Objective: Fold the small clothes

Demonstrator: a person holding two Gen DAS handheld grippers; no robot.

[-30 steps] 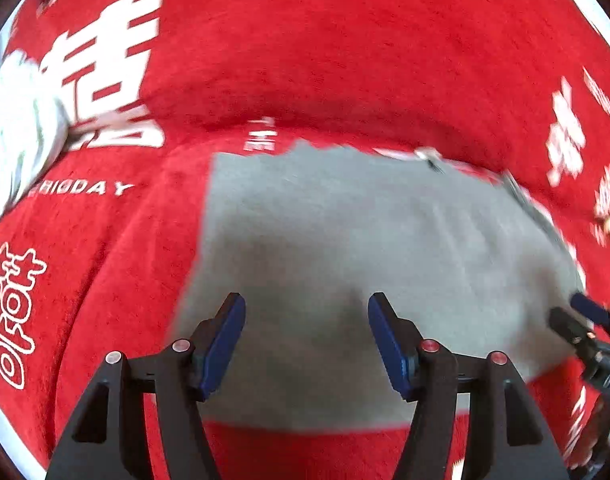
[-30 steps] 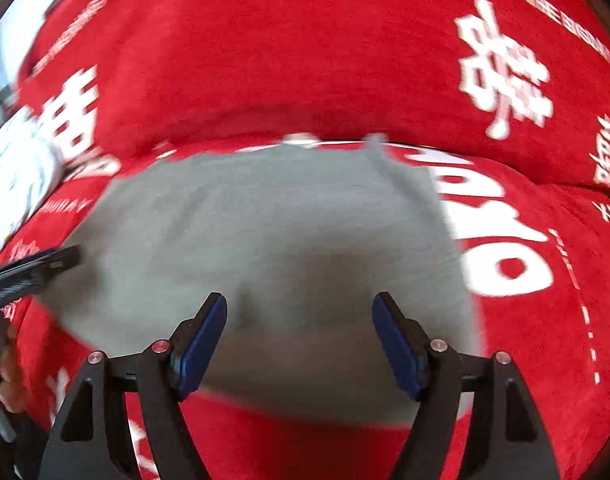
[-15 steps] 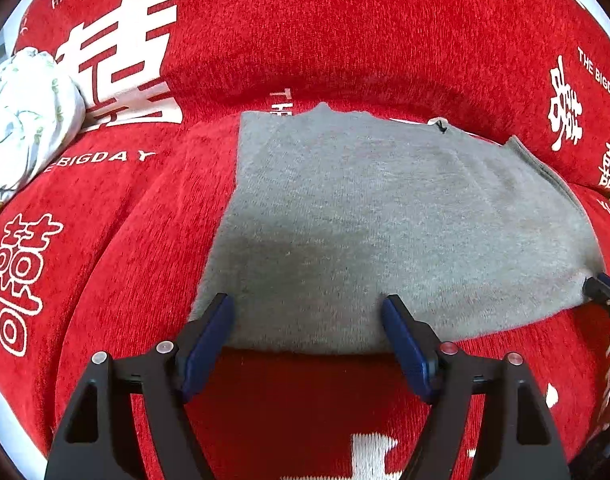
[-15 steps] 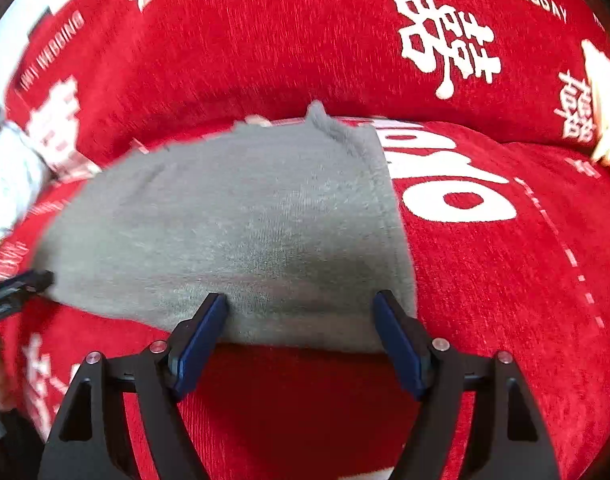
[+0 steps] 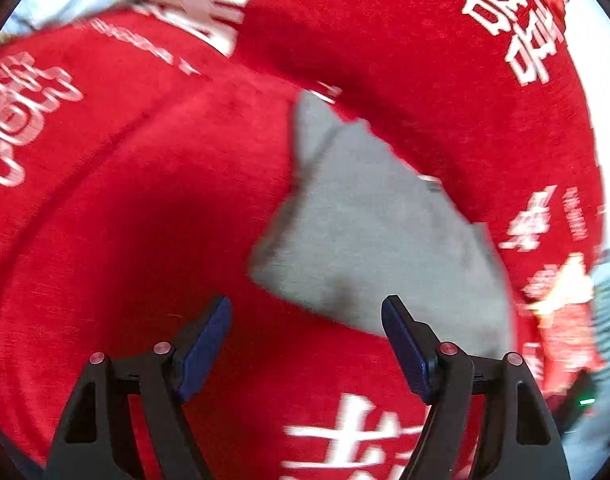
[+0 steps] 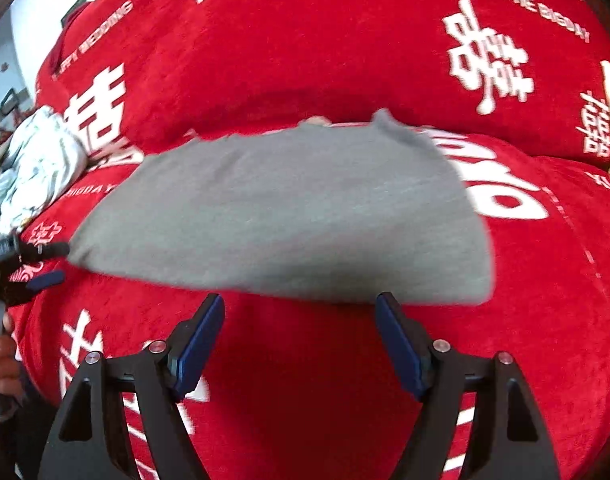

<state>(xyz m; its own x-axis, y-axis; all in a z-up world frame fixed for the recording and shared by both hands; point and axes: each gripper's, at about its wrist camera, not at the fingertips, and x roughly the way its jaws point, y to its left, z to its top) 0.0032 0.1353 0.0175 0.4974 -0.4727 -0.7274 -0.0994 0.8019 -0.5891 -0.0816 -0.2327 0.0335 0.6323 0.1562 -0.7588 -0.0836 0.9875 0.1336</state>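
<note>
Viewing a red plush cover (image 6: 305, 60) with white lettering; we note the grey garment (image 6: 289, 208) lying flat on it. Left tool (image 5: 305, 344) and right tool (image 6: 301, 340) gape wide, both empty, near its edge.

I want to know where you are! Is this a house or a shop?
Probably a home, on a bed or sofa. A soft red cover with white wedding lettering lies under a folded grey garment, and a crumpled pale cloth sits nearby.

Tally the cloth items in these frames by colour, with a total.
Grey garment: 1
White patterned bundle: 1
Red printed cover: 1
Total: 3
</note>
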